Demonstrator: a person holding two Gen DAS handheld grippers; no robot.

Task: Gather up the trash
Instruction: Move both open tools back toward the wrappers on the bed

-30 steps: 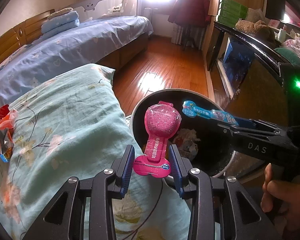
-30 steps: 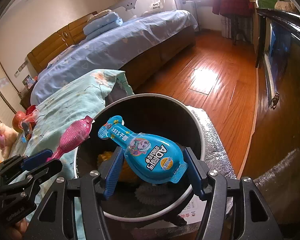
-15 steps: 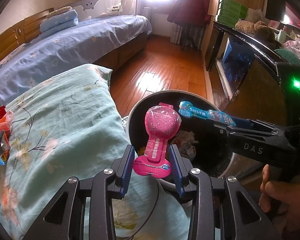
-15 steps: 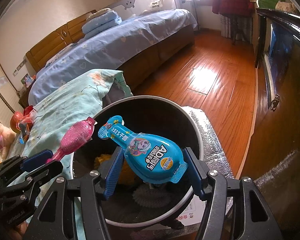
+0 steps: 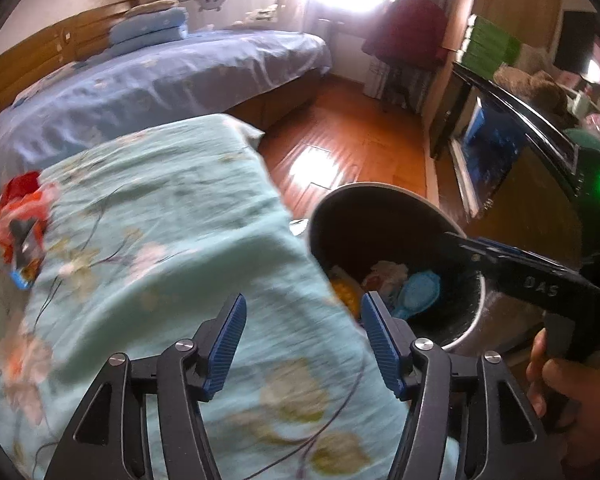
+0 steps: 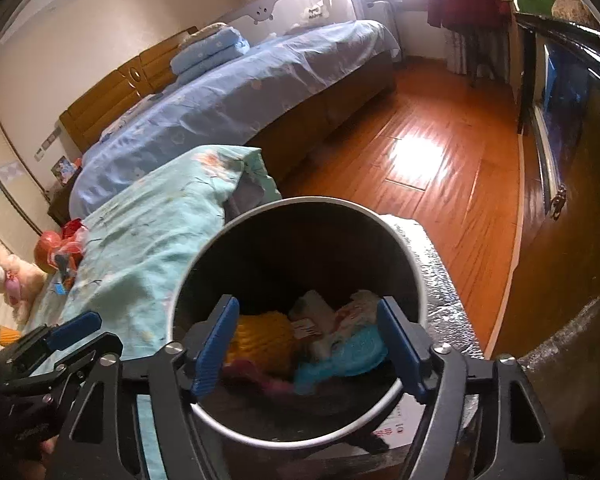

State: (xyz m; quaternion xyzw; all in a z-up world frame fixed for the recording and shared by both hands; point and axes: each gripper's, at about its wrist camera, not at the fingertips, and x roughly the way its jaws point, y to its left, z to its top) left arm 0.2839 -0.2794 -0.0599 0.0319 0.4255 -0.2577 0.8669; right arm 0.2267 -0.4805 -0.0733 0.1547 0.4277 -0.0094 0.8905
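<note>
A round dark trash bin (image 6: pixel 300 202) stands beside the teal flowered blanket (image 6: pixel 148 240). The blue packet (image 6: pixel 348 354) and the pink packet (image 6: pixel 256 376) lie inside it on a yellow net and crumpled wrappers. My right gripper (image 6: pixel 308 340) hangs over the bin mouth, its jaws opening with nothing between them. My left gripper (image 5: pixel 302 336) is over the blanket (image 5: pixel 160 240) just left of the bin (image 5: pixel 380 188); its jaws are opening and empty too. Red and orange wrappers (image 5: pixel 20 216) lie on the blanket's far left.
A bed with blue sheets (image 6: pixel 240 92) stands behind the blanket. Polished wood floor (image 6: pixel 440 152) runs beyond the bin. A dark cabinet (image 5: pixel 520 140) lines the right side. A plush toy (image 6: pixel 4 276) sits at the left. Silver foil (image 6: pixel 432 264) lies under the bin.
Both grippers have opened. The pink and blue packets have dropped from them into the bin. The left gripper has shifted left, off the bin and over the blanket.
</note>
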